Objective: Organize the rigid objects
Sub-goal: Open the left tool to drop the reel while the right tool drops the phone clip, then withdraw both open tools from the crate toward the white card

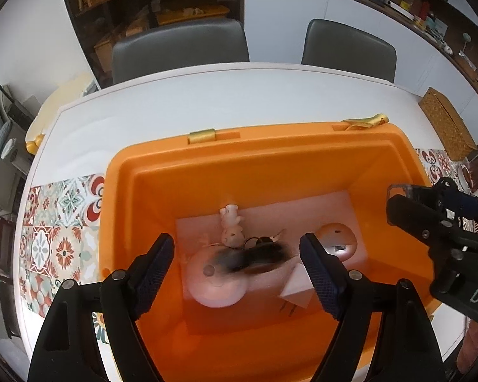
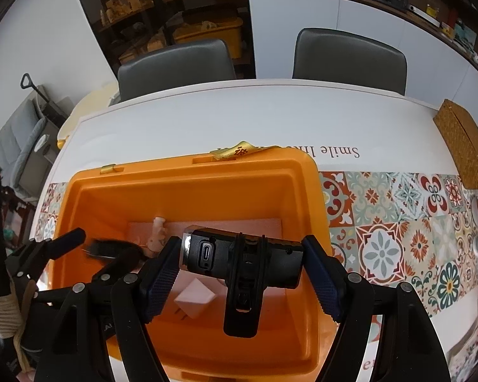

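Over the orange bin (image 1: 271, 165) now, both grippers poised above its open mouth. The left gripper (image 1: 237, 273) hangs spread wide and empty; below it a dark furry thing (image 1: 255, 256) shows blurred, lying across a pale round object (image 1: 215, 278) on the bin's floor, likely just let go. A small figurine (image 1: 231, 227) stands behind, toward the bin's far wall, a white plug (image 1: 298, 286) to the right. The right gripper (image 2: 242, 265) grips a black flashlight-like device (image 2: 242, 259) crosswise, pads pinching its ends, held above the bin's middle so it should drop clear of the rim. Next job, by the look of it: lower and release into free floor beside the plug.
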Demonstrator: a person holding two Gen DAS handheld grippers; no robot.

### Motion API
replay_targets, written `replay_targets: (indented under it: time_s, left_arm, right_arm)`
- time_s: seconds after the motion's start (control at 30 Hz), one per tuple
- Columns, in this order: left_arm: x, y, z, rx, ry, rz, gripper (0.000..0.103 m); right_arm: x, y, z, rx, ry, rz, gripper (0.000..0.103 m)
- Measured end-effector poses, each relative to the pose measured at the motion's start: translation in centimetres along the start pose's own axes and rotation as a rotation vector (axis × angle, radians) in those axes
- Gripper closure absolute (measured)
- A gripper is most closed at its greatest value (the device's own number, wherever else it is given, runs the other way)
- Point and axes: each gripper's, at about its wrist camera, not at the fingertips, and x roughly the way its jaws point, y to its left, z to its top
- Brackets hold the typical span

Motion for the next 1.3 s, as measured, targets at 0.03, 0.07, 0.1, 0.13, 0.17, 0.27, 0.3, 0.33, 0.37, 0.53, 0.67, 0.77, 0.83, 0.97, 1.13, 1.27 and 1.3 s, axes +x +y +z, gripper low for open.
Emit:
replay_targets:
  time_s: [0.03,0.07,0.1,0.13,0.17,0.27,0.3,0.33,0.37,0.53,0.67,0.77,0.83,0.97,1.13,1.27,1.3]
  left_arm:
    - [-0.2,0.0,0.0,0.003,0.000,0.008,0.021]
    - [-0.4,-0.1,0.0,0.010,-0.004,0.020,0.021]
    - [-0.6,-0.1,0.1,0.016,-0.009,0.034,0.019]
    - [-0.8,-0.1,0.1,0.020,-0.014,0.053,0.017]
    - [-1.1,-0.1,0.1,0.024,-0.017,0.078,0.013]
    - [-1.8,0.2,0.0,0.028,-0.029,0.126,0.011]
    - [-2.0,0.4,-0.1,0.026,-0.031,0.146,0.010]
    - [-2.3,0.6,-0.1,0.024,-0.034,0.179,0.010]
    - [-2.6,0.8,-0.2,0.024,-0.042,0.198,0.009]
    - [-3.8,2.4,-0.9,-0.021,-0.068,0.252,0.005]
    - [-4.4,3.6,-1.6,-0.087,-0.069,0.246,0.005]
    - [-4.8,3.8,-2.2,-0.110,-0.070,0.237,0.005]
    - [-4.9,3.6,-2.6,-0.113,-0.070,0.228,0.005]
    - [-5.3,3.3,-3.2,-0.115,-0.071,0.215,0.005]
    - [-5.9,2.9,-3.7,-0.113,-0.080,0.205,0.005]
    - [-6.3,2.9,-4.1,-0.130,-0.083,0.188,0.005]
    - [-6.5,2.9,-4.2,-0.133,-0.085,0.188,0.005]
  right_arm:
    - [0.0,0.0,0.0,0.002,0.002,0.003,0.028]
    - [0.0,0.0,0.1,0.004,0.004,0.006,0.028]
    - [0.0,0.0,0.1,0.004,0.005,0.010,0.028]
    - [0.0,0.0,0.1,0.001,0.005,0.010,0.028]
    - [0.0,0.1,0.1,0.000,0.006,0.010,0.027]
    - [0.0,0.3,0.1,-0.004,0.009,0.015,0.028]
    - [0.0,0.3,0.0,-0.003,0.010,0.017,0.027]
    - [0.0,0.4,0.0,-0.003,0.012,0.021,0.027]
    - [0.0,0.5,0.0,-0.004,0.014,0.024,0.028]
    - [0.1,0.8,-0.3,0.004,0.033,0.036,0.027]
    - [0.1,0.9,-0.7,0.019,0.056,0.046,0.027]
    - [0.0,1.0,-1.1,0.011,0.065,0.046,0.027]
    - [-0.1,1.1,-1.5,0.005,0.075,0.043,0.027]
    - [-0.2,1.1,-2.0,-0.003,0.095,0.030,0.027]
    - [-0.7,0.9,-2.5,-0.001,0.089,0.017,0.026]
    - [-1.8,0.8,-2.6,0.005,0.060,0.013,0.021]
    - [-2.1,0.7,-2.8,0.005,0.053,0.009,0.021]
